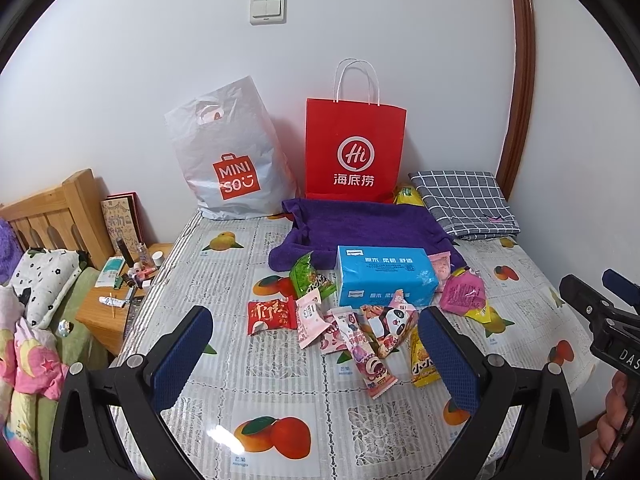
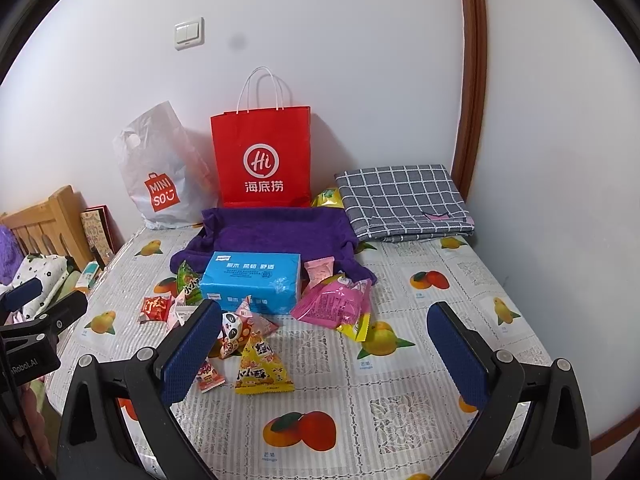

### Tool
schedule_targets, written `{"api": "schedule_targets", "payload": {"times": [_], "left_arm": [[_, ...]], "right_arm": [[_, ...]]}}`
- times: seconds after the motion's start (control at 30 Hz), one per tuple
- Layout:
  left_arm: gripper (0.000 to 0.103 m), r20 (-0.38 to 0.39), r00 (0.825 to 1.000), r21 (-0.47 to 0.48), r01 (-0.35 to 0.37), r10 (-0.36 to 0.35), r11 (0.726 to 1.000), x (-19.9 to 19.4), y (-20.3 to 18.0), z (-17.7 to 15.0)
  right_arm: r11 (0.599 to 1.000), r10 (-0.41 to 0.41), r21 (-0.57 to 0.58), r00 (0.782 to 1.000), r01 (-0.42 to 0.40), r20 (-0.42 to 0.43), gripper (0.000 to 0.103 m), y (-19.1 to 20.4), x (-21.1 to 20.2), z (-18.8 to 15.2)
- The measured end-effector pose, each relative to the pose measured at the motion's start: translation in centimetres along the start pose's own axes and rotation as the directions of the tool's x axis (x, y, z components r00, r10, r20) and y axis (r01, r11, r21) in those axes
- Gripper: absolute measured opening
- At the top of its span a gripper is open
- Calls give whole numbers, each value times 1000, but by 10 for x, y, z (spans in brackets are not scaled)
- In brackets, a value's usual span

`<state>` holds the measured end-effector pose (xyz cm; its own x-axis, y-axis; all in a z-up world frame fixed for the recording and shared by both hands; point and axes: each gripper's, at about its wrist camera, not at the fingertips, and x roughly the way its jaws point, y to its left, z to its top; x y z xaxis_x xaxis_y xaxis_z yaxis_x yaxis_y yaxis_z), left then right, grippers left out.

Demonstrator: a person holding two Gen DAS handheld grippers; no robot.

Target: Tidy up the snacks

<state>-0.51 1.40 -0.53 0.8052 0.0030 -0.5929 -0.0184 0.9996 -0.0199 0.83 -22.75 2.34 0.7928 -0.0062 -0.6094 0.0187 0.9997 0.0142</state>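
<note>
I see both units held above the tabletop [image 2: 400,420], which carries a fruit-print cover. Left hand-held gripper [image 1: 316,356]: released, jaws spread wide, nothing between them. Right hand-held gripper [image 2: 324,354]: released, likewise empty. The snack packets [image 1: 360,328] lie scattered mid-table, just in front of the blue tissue pack [image 1: 384,276]. Behind the pack lies a purple towel [image 1: 360,224]. A red paper bag [image 1: 354,152] and a white plastic bag [image 1: 228,152] stand against the wall
</note>
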Motion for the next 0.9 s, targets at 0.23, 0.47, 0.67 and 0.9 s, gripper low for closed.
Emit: {"api": "schedule_targets", "payload": {"times": [0.23, 0.47, 0.67, 0.9], "left_arm": [[103, 0, 1000, -1, -1, 1, 1000, 0, 0, 0], [103, 2, 1000, 0, -1, 1, 1000, 0, 0, -1], [103, 1, 1000, 0, -3, 3, 1000, -1, 1, -1], [103, 3, 1000, 2, 1, -1, 1000, 0, 1, 0]], "right_arm": [[1000, -2, 3, 1000, 2, -2, 101, 0, 1, -1], [1000, -1, 1, 1000, 1, -3, 101, 0, 1, -2], [1000, -1, 2, 1000, 1, -6, 101, 0, 2, -2], [1000, -1, -1, 1000, 1, -3, 101, 0, 4, -3]]}}
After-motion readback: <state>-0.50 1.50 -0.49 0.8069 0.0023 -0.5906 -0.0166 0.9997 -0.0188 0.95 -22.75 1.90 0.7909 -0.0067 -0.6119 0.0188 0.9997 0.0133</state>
